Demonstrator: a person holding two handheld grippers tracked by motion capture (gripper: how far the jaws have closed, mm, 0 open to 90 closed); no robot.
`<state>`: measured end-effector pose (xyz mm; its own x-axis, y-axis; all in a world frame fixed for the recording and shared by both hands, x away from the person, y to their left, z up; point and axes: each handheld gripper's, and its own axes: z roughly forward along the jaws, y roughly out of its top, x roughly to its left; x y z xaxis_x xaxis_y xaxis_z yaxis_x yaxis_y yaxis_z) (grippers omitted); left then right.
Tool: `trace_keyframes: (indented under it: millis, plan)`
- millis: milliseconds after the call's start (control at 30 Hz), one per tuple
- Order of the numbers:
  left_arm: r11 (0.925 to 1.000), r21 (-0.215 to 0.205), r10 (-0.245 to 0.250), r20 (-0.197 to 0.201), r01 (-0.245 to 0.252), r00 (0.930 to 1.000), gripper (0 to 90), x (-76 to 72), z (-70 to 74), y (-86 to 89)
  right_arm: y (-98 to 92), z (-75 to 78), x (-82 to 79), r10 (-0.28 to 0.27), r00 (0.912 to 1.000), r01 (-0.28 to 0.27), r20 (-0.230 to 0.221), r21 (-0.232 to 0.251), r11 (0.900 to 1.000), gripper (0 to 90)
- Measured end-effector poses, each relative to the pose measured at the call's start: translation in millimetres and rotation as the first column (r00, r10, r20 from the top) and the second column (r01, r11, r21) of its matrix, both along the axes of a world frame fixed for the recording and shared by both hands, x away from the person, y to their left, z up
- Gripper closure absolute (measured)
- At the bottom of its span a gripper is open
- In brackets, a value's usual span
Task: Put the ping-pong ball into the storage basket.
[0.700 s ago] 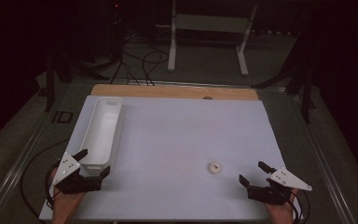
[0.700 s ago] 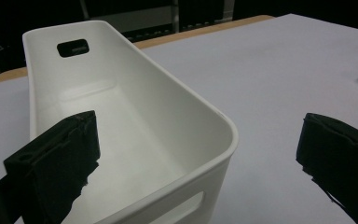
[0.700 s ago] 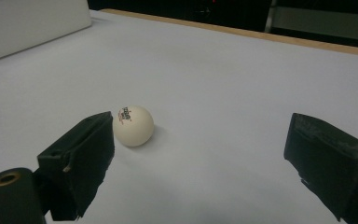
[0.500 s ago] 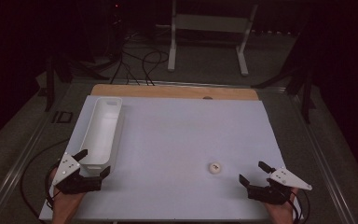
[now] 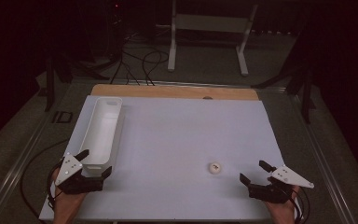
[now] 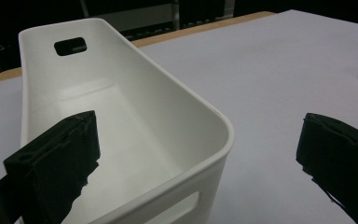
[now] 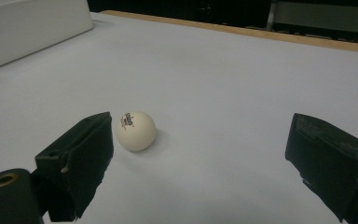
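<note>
You've got the white table (image 5: 177, 140) spread wide in front of you, and along its left side lies the long white bin (image 5: 103, 128), empty, a handle slot in its far end wall. Your left gripper (image 5: 93, 164) sits at the bin's near end, jaws spread wide with nothing in them, the near corner of the rim between them. Your right gripper (image 5: 255, 173) is wide open and empty too, low at the near right edge. Just beyond it sits the little white ball (image 5: 214, 167), printed mark showing. That ball looks light, hard and smooth, likely to roll or squirt out, so pinch it square across its middle. Nothing stands between the ball and the bin: bare tabletop.
</note>
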<state>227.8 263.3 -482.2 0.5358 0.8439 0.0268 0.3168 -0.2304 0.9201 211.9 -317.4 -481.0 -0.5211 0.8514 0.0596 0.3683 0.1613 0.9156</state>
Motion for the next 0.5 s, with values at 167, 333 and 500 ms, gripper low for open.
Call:
trace_keyframes:
  millis: [167, 333, 500]
  plan:
    - [1.0, 0.0, 0.005, -0.003, -0.005, 1.0, 0.1, 0.0, -1.1, 0.1, 1.6, 2.8, 1.5, 0.003, 1.0, -0.003, -0.009, -0.005, 1.0, 7.1]
    - [1.0, -0.004, 0.005, -0.002, -0.005, 1.0, 0.1, 0.2, -1.3, 0.5, 0.9, 4.8, 2.5, 0.005, 0.9999, -0.005, -0.01, 0.001, 1.0, 7.1]
    - [1.0, -0.004, 0.006, -0.005, -0.006, 1.0, 0.1, 0.4, -1.9, 0.1, -3.8, 6.4, 3.2, 0.0, 0.9999, 0.0, -0.014, 0.016, 1.0, 7.1]
